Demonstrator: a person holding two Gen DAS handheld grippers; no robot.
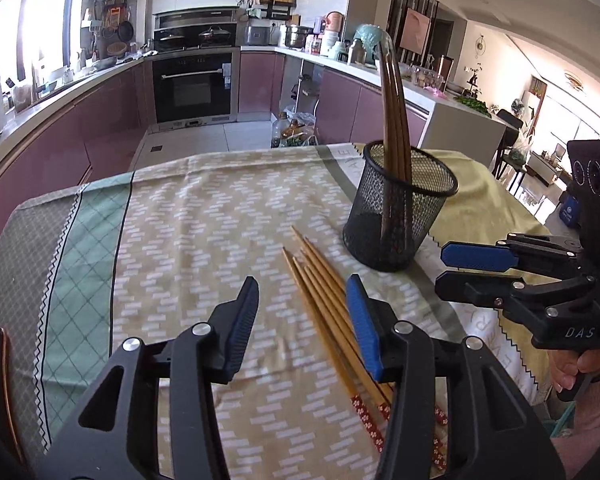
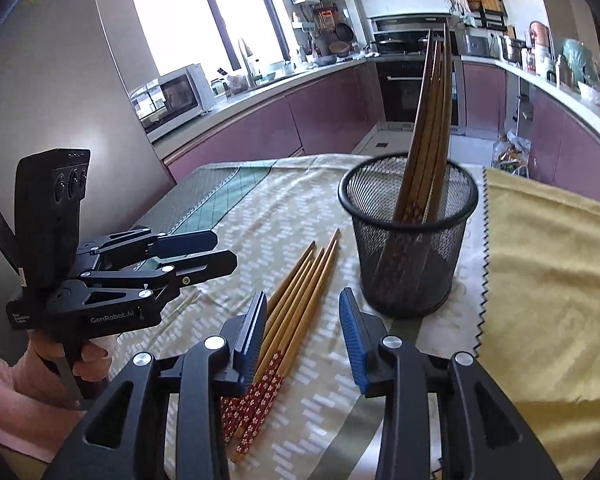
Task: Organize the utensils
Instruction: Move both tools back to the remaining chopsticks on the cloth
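Several light bamboo chopsticks point(image 1: 320, 292) point(image 2: 304, 276) with red flowered handles lie in a loose bundle on the tablecloth. Just beyond them to the right stands a black mesh cup point(image 1: 396, 216) point(image 2: 408, 240) holding several dark brown chopsticks point(image 1: 392, 112) point(image 2: 428, 120) upright. My left gripper point(image 1: 305, 282) point(image 2: 225, 249) hovers open over the bundle, its right finger above the sticks. Coming from the right side, my right gripper point(image 2: 303, 296) point(image 1: 439, 268) is also open, its left finger over the bundle's handle half. Neither pair of pads presses on a stick.
A patterned beige and green tablecloth point(image 1: 180, 220) covers the table, with a yellow cloth point(image 2: 548, 280) laid over its right part beside the cup. The table's far edge drops to the kitchen floor. A person's hands point(image 2: 88, 356) hold both gripper handles.
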